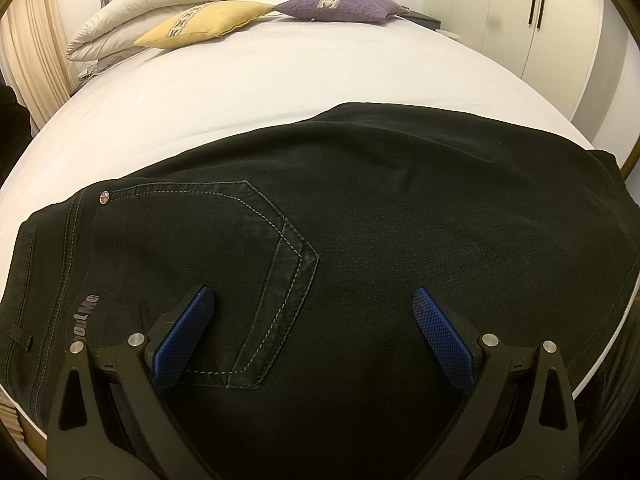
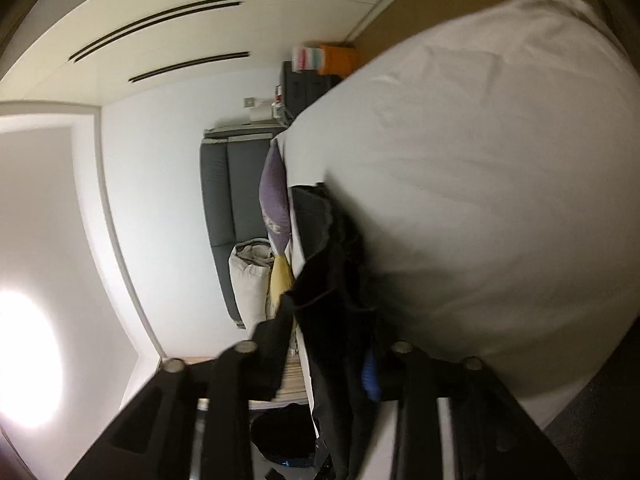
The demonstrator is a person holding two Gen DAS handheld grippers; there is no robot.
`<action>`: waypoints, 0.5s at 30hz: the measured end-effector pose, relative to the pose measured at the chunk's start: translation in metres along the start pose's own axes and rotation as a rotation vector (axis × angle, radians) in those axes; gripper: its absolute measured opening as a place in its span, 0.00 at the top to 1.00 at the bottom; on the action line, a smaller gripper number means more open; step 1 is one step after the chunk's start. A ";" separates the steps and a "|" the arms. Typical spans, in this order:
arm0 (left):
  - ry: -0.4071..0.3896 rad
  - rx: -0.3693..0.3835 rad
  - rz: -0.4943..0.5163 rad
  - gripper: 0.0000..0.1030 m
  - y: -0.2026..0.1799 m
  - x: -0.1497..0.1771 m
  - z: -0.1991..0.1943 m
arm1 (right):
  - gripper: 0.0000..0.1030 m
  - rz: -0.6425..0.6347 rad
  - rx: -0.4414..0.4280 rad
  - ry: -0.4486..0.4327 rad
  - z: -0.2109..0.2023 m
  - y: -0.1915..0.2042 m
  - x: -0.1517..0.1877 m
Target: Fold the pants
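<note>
Black jeans (image 1: pixel 360 208), soft, limp and fairly heavy, are seen spread on the white bed (image 1: pixel 248 80), the left gripper (image 1: pixel 314 302) held fingers apart above the back pocket (image 1: pixel 224 264), the right gripper (image 2: pixel 332 364) clamped on a hem edge, best gripped at seams.

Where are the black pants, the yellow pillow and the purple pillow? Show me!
black pants (image 1: pixel 400 200): left wrist view, plain fabric right of the back pocket.
yellow pillow (image 1: pixel 208 24): left wrist view, middle of its top face.
purple pillow (image 1: pixel 340 6): left wrist view, middle of its top face.
</note>
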State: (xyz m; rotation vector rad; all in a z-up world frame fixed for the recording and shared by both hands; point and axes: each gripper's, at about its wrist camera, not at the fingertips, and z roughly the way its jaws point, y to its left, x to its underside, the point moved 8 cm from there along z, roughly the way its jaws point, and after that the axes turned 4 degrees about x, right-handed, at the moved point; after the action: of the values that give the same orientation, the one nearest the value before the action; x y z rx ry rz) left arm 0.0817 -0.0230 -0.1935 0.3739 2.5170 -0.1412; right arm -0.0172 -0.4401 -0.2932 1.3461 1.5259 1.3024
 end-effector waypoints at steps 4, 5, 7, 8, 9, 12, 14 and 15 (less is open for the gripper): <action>0.007 0.008 -0.009 0.01 -0.001 -0.001 -0.001 | 0.87 -0.005 0.013 -0.014 -0.002 -0.001 -0.001; 0.007 0.021 -0.018 0.02 -0.002 -0.003 -0.003 | 0.88 -0.025 0.024 -0.018 -0.002 0.003 -0.001; -0.003 0.053 -0.034 0.02 -0.008 -0.007 -0.008 | 0.89 -0.062 0.054 -0.023 -0.004 0.008 0.000; -0.014 0.075 -0.041 0.02 -0.014 -0.010 -0.012 | 0.89 -0.069 0.064 -0.026 -0.003 0.010 0.000; -0.024 0.090 -0.041 0.02 -0.019 -0.013 -0.014 | 0.89 -0.072 0.068 -0.029 -0.003 0.013 0.000; -0.033 0.152 -0.025 0.02 -0.043 -0.021 -0.015 | 0.89 -0.123 0.113 -0.042 -0.003 0.021 0.001; -0.013 0.182 -0.007 0.02 -0.060 -0.022 -0.008 | 0.89 -0.154 0.155 -0.050 -0.005 0.021 0.002; -0.004 0.193 -0.001 0.02 -0.067 -0.021 -0.003 | 0.89 -0.160 0.171 -0.053 -0.006 0.020 0.003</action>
State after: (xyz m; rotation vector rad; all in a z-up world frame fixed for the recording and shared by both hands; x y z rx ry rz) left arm 0.0771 -0.0913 -0.1775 0.4488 2.5065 -0.3872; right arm -0.0180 -0.4396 -0.2724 1.3217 1.7016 1.0495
